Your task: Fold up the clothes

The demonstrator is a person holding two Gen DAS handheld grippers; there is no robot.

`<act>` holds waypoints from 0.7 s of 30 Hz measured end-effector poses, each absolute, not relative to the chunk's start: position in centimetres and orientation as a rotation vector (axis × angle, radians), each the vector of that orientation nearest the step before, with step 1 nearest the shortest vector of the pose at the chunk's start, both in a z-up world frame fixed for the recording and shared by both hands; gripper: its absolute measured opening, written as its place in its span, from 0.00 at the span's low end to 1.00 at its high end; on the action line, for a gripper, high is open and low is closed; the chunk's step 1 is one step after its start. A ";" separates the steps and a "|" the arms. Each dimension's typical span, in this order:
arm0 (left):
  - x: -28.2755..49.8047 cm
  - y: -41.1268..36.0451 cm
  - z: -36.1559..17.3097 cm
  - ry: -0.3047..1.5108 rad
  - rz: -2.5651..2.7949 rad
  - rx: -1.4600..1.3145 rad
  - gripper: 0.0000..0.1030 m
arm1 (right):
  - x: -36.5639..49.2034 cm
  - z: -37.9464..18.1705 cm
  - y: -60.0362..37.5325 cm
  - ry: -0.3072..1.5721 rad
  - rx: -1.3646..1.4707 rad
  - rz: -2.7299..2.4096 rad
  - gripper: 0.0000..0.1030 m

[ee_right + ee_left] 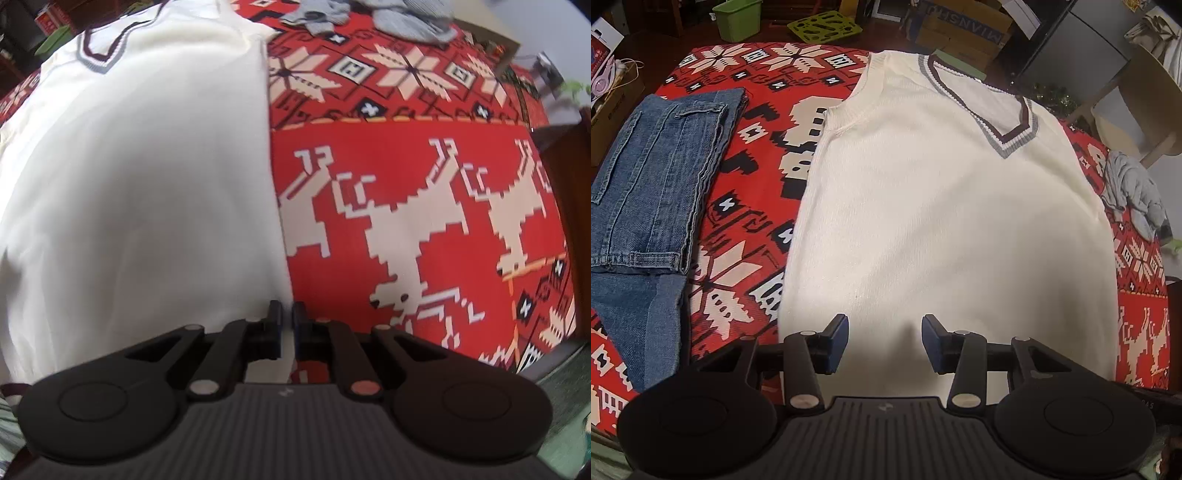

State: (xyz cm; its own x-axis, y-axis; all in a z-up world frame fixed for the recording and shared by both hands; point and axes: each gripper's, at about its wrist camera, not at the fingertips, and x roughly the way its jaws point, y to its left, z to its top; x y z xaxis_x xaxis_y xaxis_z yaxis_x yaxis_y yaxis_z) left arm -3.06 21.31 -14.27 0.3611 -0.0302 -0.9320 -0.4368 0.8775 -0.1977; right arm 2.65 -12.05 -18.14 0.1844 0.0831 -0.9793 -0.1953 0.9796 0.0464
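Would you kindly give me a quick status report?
Left hand-held gripper open above vest hem. Right hand-held gripper nearly shut at vest's right edge. Vest flat, unfolded. Jeans clear, alongside.

A red blanket (746,206) covers the bed — it has white snowflakes and white deer on it. Past its far edge sits a green bin (737,20), with a yellow-green plastic board full of holes (825,27) just beside it. Brown cardboard boxes (960,29) stand farther right — near a pale round wooden stool (1145,107).
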 end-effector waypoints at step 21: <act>-5.5 21.7 -14.6 1.226 0.296 -0.457 0.42 | -2.2 -17.3 -11.6 1.467 -0.125 0.283 0.01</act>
State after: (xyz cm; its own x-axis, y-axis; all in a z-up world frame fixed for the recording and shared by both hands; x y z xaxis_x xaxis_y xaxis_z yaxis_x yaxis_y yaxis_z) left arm -5.52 21.71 -14.59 0.3170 -0.0260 -0.9481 -0.4554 0.8727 -0.1762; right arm -2.17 -11.63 -17.31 0.0778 0.1125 -0.9906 -0.2642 0.9604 0.0883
